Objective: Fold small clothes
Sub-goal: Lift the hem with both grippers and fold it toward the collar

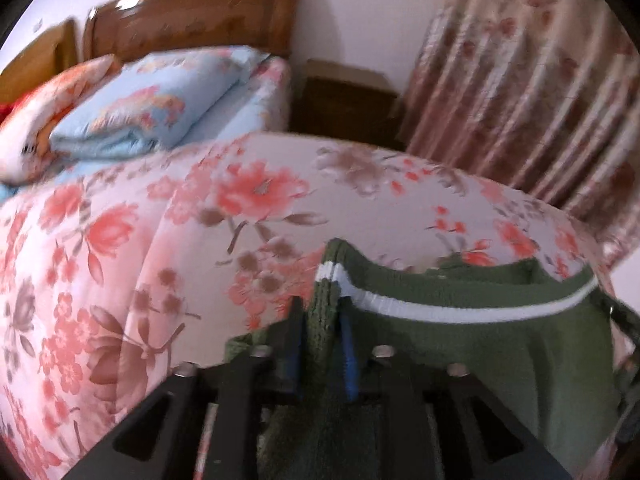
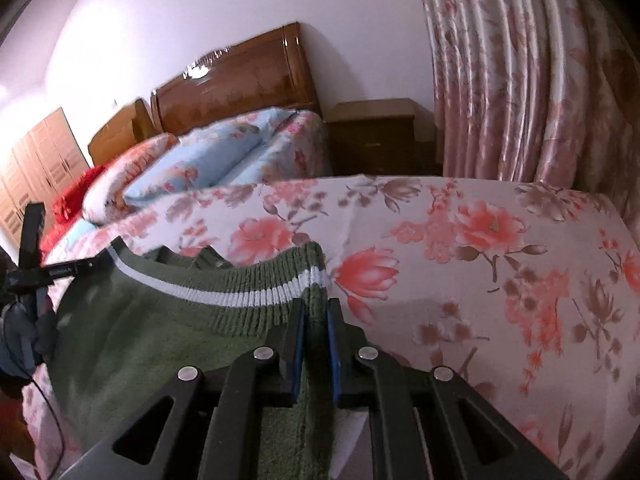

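Over the bed, both claws are pinching the green knit garment by its striped hem. Left claw and right claw are holding opposite corners; folding looks barely started, all folds left.

We find the left gripper closed, its two black fingers with blue pads pinching one corner of the green garment. The right gripper is likewise closed on the opposite corner, pads pressed against the cloth. Both point forward, level with each other, side by side.
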A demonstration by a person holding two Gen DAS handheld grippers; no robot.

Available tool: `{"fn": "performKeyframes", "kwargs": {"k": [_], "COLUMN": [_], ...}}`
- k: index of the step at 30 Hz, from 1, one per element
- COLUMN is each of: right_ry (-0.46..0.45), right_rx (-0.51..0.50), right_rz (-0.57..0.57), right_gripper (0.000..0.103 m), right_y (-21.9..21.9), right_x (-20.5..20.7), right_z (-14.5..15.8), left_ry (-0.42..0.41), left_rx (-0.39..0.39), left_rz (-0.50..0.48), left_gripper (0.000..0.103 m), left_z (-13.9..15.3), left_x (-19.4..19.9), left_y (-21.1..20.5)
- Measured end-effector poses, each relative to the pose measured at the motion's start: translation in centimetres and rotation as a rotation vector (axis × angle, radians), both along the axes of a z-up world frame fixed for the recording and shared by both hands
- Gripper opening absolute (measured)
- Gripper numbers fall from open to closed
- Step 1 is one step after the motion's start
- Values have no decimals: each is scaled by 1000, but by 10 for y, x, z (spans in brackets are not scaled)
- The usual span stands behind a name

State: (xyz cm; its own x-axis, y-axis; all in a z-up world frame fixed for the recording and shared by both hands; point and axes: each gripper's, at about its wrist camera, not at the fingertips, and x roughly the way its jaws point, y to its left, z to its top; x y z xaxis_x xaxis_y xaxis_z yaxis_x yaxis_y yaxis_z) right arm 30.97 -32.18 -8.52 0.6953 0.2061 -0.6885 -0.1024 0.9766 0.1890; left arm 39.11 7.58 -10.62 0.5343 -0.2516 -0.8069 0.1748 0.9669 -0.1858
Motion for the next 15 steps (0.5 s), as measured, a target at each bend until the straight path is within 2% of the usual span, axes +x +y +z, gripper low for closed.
{"fn": "performKeyframes", "kwargs": {"k": [1, 2, 4, 6, 7, 9, 11, 12, 14, 15], "right_ry": [41, 68, 66, 70, 39, -21, -41, -33, 29, 104], "right_rx": [-9, -7, 5, -37, -76, -114, -165, -186, -201, -216], "right_rz": [4, 3, -7, -32, -50, -30, 6, 28, 78, 104], "right_gripper": [23, 25, 26, 27, 27, 27, 27, 27, 27, 27], "right_y": [2, 2, 0, 3, 8, 19, 37, 46, 61, 68], "right_x": [5, 8, 6, 1, -5, -14, -13, -9, 5, 16], "right_z": [-7, -14, -11, -1, 9, 22, 27, 25, 14, -1], "left_ry": [6, 14, 14, -67, -128, -213, -220, -214, -169, -138], "left_rx": [-20, -1, 54, 25, 18, -16, 3, 25, 94, 134], "left_rz": [14, 59, 176, 255, 275, 215, 59, 16, -56, -60], "left_gripper": [58, 103, 103, 103, 103, 103, 103, 103, 103, 103], "left_z": [1, 1, 2, 20, 33, 51, 54, 50, 32, 19], "left_x": [3, 4, 2, -12, -22, -37, -41, -40, -34, -28], "left_y": [3, 7, 17, 27, 27, 13, -22, -34, -57, -63]}}
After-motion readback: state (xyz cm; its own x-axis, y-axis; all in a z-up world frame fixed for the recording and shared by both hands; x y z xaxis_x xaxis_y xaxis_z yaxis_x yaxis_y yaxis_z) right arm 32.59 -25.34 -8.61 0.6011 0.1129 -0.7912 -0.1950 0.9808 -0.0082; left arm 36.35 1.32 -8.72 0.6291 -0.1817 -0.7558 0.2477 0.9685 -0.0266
